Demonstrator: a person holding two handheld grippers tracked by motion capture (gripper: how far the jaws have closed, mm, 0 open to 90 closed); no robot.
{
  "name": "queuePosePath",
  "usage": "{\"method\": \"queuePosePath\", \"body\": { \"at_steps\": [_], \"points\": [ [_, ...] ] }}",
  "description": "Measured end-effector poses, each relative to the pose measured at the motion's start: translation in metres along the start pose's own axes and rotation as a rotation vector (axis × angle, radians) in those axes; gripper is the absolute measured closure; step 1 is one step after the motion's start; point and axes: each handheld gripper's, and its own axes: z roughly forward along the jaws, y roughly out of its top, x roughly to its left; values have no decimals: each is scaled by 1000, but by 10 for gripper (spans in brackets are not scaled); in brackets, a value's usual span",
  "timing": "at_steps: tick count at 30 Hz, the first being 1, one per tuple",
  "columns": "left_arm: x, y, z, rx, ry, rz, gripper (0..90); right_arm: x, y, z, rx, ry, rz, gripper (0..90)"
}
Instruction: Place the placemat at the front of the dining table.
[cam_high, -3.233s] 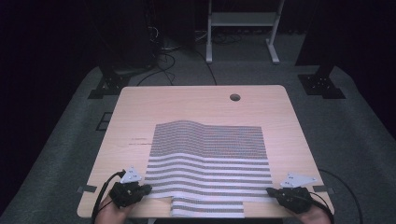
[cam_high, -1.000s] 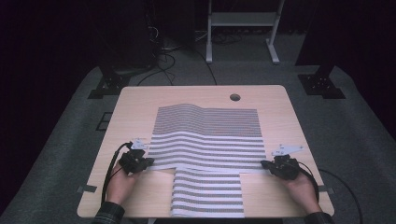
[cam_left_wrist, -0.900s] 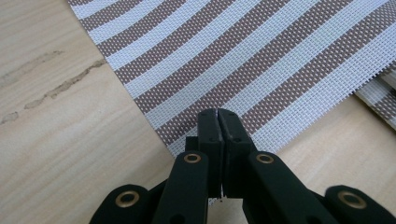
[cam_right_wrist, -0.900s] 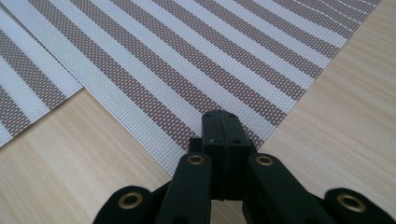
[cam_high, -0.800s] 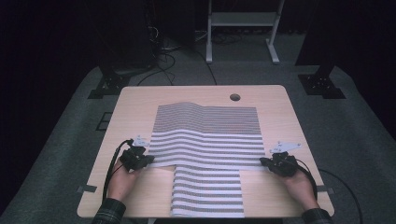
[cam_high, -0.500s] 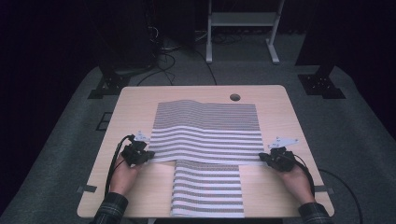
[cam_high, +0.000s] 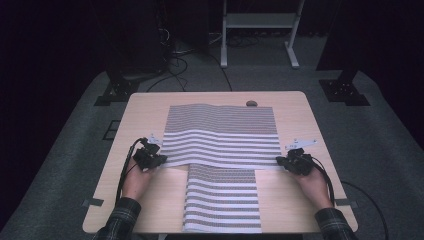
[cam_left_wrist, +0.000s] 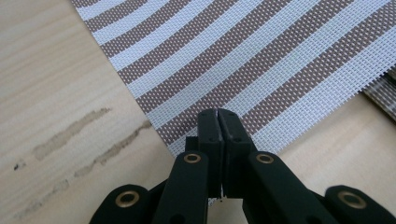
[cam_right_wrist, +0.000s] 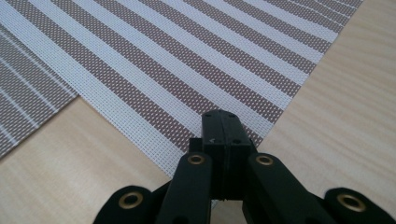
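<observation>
A brown-and-white striped woven mat (cam_high: 220, 145) lies across the middle of the wooden table (cam_high: 305, 120). My left gripper (cam_high: 158, 161) is shut on its near left corner (cam_left_wrist: 261, 60), jaws pressed together over the weave. My right gripper (cam_high: 281, 161) is shut on its near right corner (cam_right_wrist: 187, 60) in the same way. Out from under the held edge, a narrower, finer-striped piece (cam_high: 222, 200) runs to the table's front edge. In the right gripper view this piece (cam_right_wrist: 23, 107) lies flat at the left.
A dark round grommet (cam_high: 251, 104) sits near the table's far edge. Bare wood lies on both sides of the narrow piece. Beyond the table, stand feet (cam_high: 344, 92) and cables (cam_high: 175, 65) rest on the grey floor. Faint stains (cam_left_wrist: 70, 135) mark the wood by the left corner.
Both grippers have carried the mat's near corners away from the person, toward the table's far side. More of the narrow striped piece now lies uncovered at the front.
</observation>
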Motion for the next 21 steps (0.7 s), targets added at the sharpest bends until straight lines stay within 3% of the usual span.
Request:
{"method": "queuePosePath", "body": {
  "at_steps": [11, 21],
  "points": [
    [12, 13, 10, -2, 11, -15, 891, -15, 12, 15, -32, -23, 22, 899],
    [25, 23, 19, -19, 20, -22, 896, -28, 28, 27, -14, -29, 40, 899]
  ]
}}
